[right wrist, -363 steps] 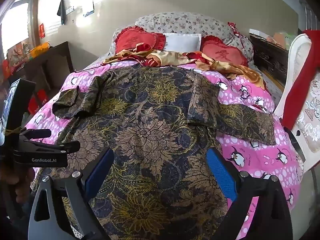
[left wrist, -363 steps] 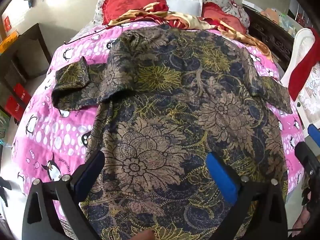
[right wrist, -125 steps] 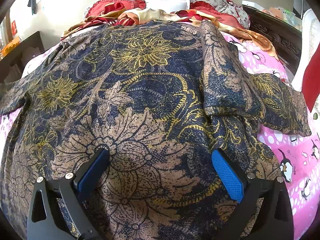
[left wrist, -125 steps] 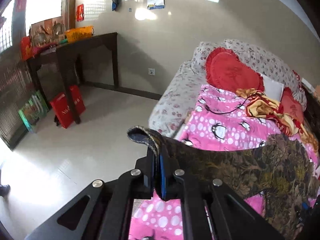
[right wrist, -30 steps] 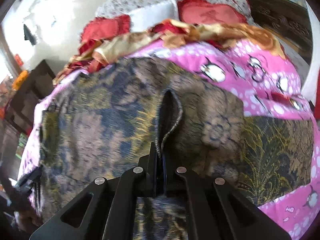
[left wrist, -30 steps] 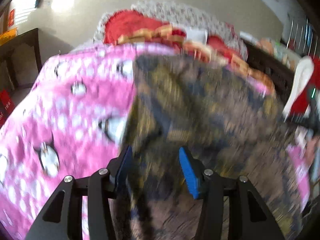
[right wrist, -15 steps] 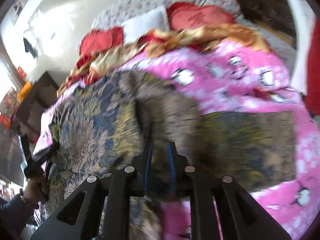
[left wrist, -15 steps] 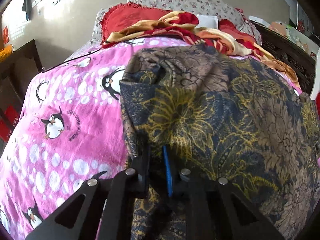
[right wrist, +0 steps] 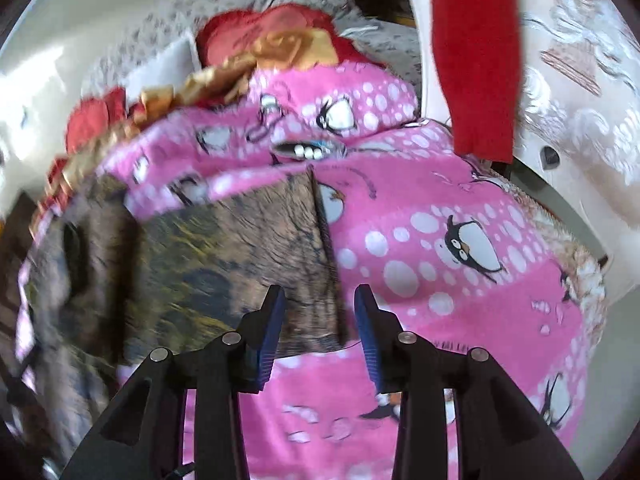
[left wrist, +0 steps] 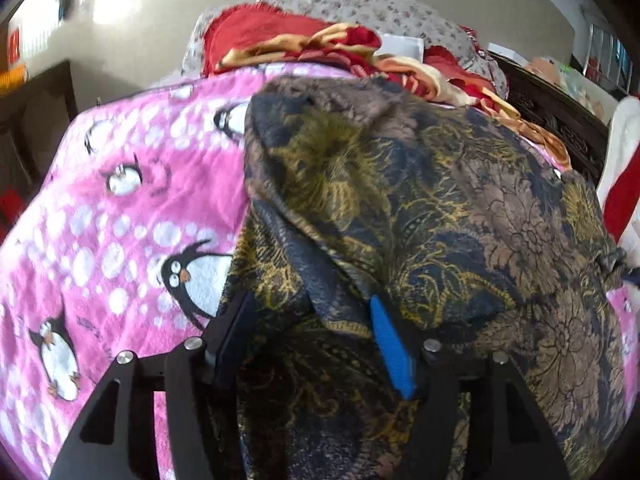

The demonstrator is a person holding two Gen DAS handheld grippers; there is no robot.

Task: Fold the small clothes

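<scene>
A patterned shirt (left wrist: 460,208) is lying spread on a bed under a pink penguin blanket (left wrist: 120,208), its body running away from the jaws toward the red pillows (left wrist: 260,36) at the head. The left gripper (left wrist: 316,332) is hovering low over the shirt's near-left part, its jaws parted and gripping nothing, with a folded-in flap of fabric rising just ahead and between them. In the right wrist view, the right gripper (right wrist: 318,320) is likewise standing released, its jaws straddling the hemmed outer edge of the right sleeve (right wrist: 248,256), which is lying flat on the blanket and stretching left of the jaws toward the shirt's body. Motion blur is softening that view. Judging by the layout, the left side is looking folded already and the right sleeve is not; the right gripper is the nearer one, and the sleeve's long axis is running crosswise to its jaws, so a pinch at the hem and a carry leftward would seem the likely call.
</scene>
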